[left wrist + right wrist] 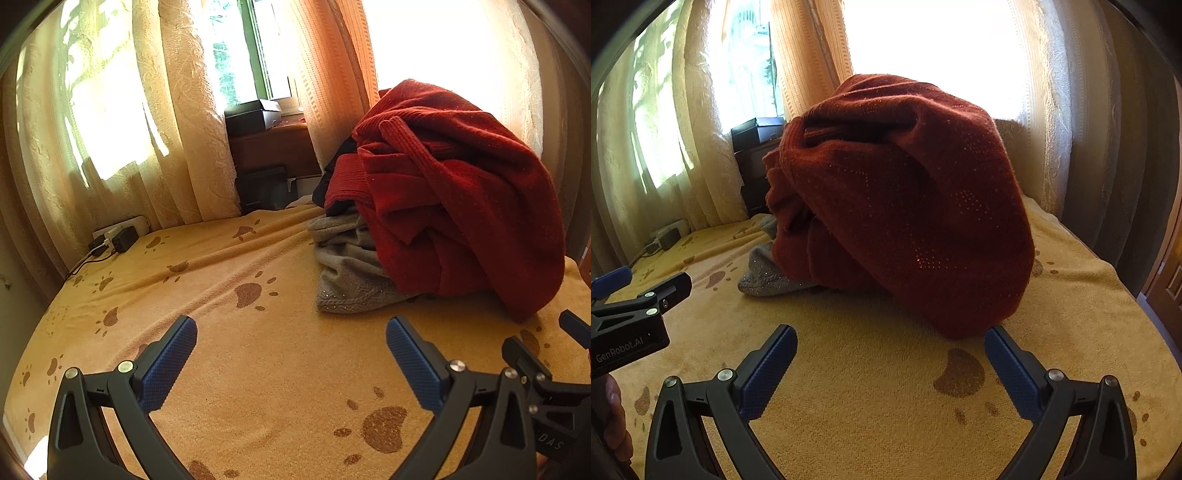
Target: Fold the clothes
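Clothes: a heap sits on the bed (258,369), red sweater (461,192) bunched over a grey knit (343,266); nothing lies flat or folded in view.
Left jaws (291,347): apart, empty, low over bare blanket short of the heap.
Right jaws (890,354): apart, empty, just before the sweater's near hem.
Step, as I judge: between holds, facing the pile.
Next: a pinch on one sweater edge, lifted clear of the knit beneath.

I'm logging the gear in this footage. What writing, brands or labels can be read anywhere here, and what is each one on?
"GenRobot.AI": on the body of the left gripper, seen from the right wrist view.
"DAS": partial lettering on the body of the right gripper, cut off at the frame edge.
The black box on the sill shows no legible text.
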`<state>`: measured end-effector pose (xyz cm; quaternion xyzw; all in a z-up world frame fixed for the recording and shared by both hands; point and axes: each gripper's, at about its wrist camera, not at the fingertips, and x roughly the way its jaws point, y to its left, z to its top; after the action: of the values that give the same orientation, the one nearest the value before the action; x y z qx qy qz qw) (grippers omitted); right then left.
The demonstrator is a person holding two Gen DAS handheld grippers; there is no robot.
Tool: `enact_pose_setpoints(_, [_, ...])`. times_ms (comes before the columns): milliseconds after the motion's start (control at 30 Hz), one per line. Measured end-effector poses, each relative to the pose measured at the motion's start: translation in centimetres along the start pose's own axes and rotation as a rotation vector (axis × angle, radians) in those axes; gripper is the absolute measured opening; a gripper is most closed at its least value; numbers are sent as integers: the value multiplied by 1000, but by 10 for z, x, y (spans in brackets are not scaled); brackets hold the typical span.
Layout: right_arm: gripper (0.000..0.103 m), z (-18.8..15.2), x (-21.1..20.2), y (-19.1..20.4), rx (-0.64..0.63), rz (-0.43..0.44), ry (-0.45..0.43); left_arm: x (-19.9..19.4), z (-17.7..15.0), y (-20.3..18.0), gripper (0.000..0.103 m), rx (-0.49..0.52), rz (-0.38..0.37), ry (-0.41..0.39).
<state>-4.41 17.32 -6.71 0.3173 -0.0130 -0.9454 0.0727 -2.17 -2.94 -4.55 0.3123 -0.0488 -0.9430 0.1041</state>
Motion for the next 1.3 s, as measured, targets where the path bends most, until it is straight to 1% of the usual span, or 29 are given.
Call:
enact_pose_setpoints(167, [103,-3,15,-1,0,12,87,-2,1,1,103,0,-7,-1])
enact_pose_setpoints(367, [103,-6,17,-5,15,13,104,-4,2,1,103,-4,-14,-3])
enact_pose_setpoints(733, [103,-7,10,-3,1,-4,79,-7,2,0,103,-1,-20,-8])
enact_pose_setpoints(1233, [103,-6,9,-2,-1,-9,73,-4,1,2,103,-8,-18,2])
enact_pose_setpoints(1300, [103,-5,4,-3,1,-21,45,-6,2,5,103,-18,-20,-3])
